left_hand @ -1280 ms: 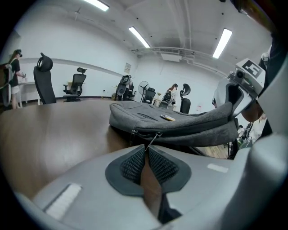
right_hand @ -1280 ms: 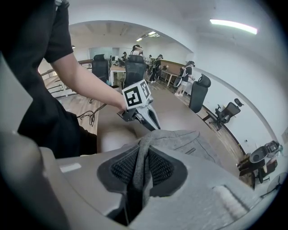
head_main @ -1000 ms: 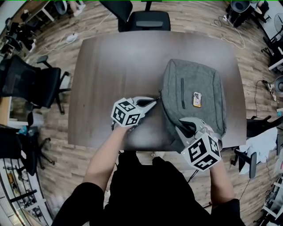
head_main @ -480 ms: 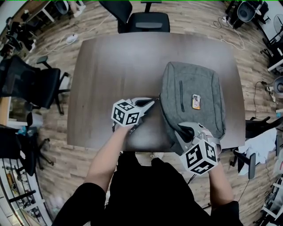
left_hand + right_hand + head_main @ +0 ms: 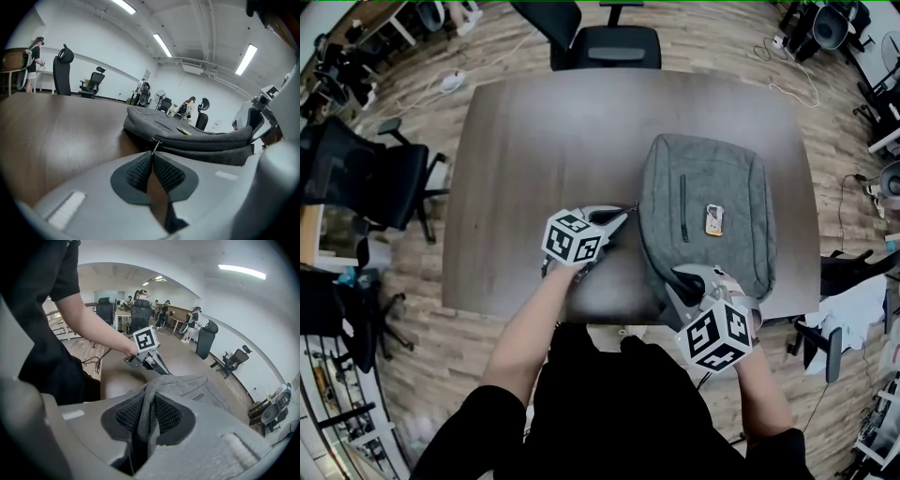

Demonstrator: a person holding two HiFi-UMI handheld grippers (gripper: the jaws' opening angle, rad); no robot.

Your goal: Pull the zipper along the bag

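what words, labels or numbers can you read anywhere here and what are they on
No text reads clearly in any view.
Small orange patch on the grey bag: may carry print, too small to read.
Left marker cube: black-and-white square patterns only, no letters or numbers.
Right marker cube: the same, patterns only.

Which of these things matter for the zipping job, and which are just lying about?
In the job: grey bag; zipper pull, pinched in the left gripper, whose jaws have just been opening; right gripper, clamped on the bag's edge.
Just about: office chair; second chair.
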